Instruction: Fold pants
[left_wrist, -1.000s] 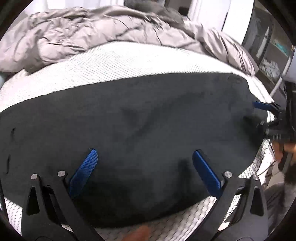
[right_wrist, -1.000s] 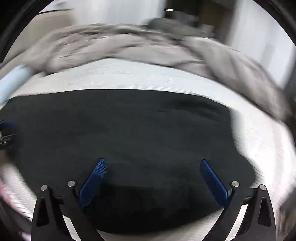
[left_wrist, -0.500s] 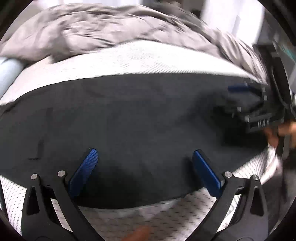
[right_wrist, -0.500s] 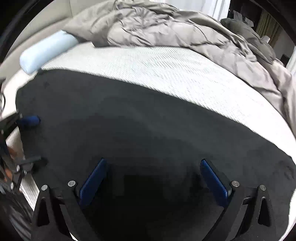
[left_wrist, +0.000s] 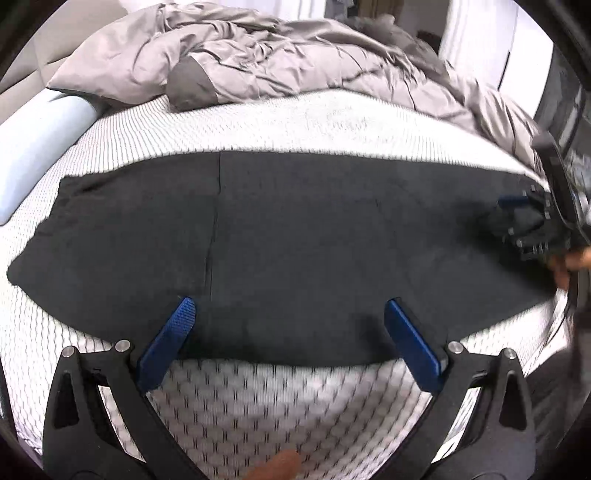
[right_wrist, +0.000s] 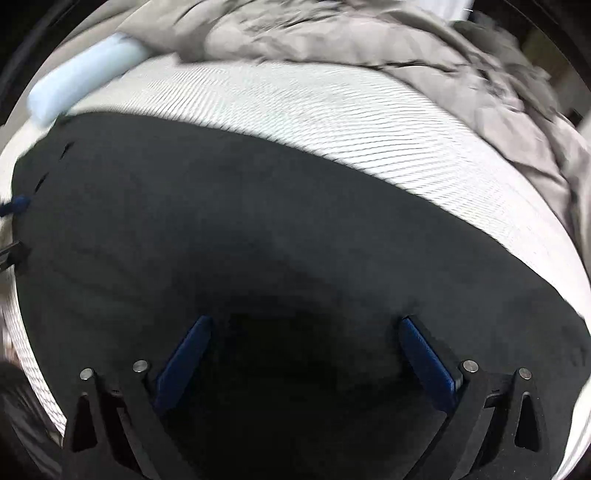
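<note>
My left tool hangs with its blue fingers spread wide and empty, the near edge of the black pants just beyond their tips on the bed. My right tool is spread wide too, empty, directly over the pants, with a rumpled grey duvet far ahead.

A white quilted mattress carries a crumpled grey duvet along its far side and a pale blue bolster at left, with possibly a white wardrobe behind.
</note>
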